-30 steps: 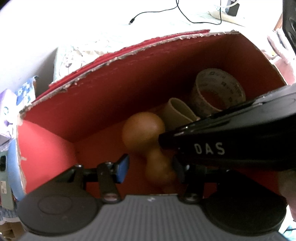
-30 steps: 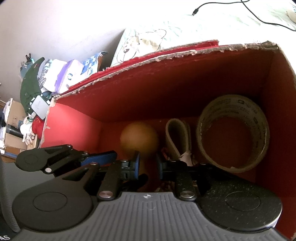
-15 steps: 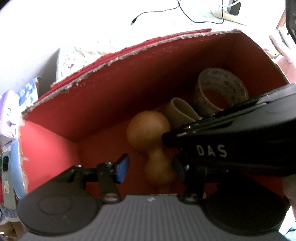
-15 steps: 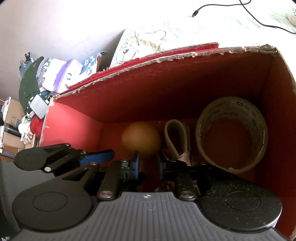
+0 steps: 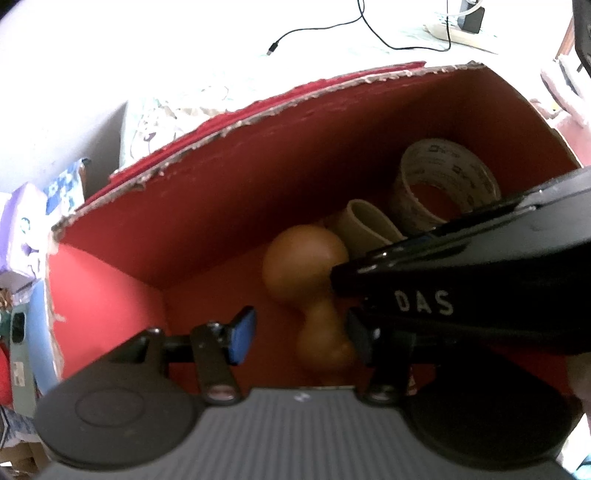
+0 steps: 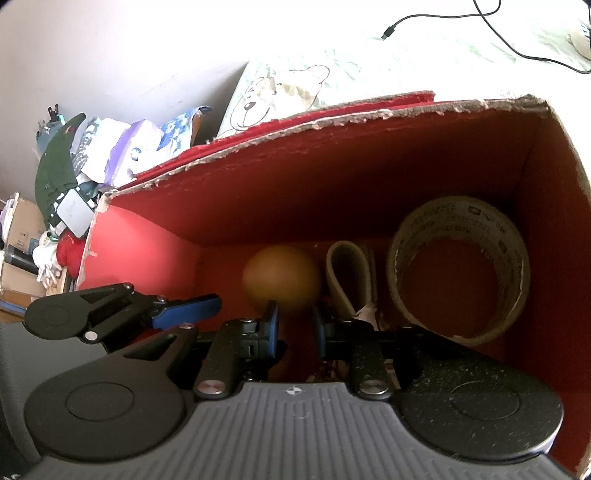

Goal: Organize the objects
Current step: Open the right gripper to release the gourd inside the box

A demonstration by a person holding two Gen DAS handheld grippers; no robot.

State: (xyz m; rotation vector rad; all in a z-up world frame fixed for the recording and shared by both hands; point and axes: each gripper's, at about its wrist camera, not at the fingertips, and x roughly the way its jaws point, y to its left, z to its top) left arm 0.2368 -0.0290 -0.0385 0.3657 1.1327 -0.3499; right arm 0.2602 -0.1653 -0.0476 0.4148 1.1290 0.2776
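A red cardboard box (image 5: 258,114) (image 6: 332,118) stands open below both grippers. Over its floor is a brown gourd-shaped piece (image 5: 303,262) (image 6: 280,273), blurred, big bulb far. My right gripper (image 6: 295,326) is shut on its narrow near end; its black body (image 5: 461,280) crosses the left wrist view. My left gripper (image 5: 299,338) is open, the gourd's small bulb between its fingers and close to the right one, apart from the blue left pad (image 5: 242,339). One left finger (image 6: 184,310) shows beside the right gripper. A beige loop (image 5: 365,225) (image 6: 343,273) and a tape roll (image 5: 443,162) (image 6: 513,236) lie in the box at right.
The box walls are high, with a torn rim. Behind it lies a bear-print cloth (image 6: 280,96) with a black cable (image 5: 332,26) and a power strip (image 5: 454,33). A pile of clutter (image 6: 74,177) sits outside the box's left wall.
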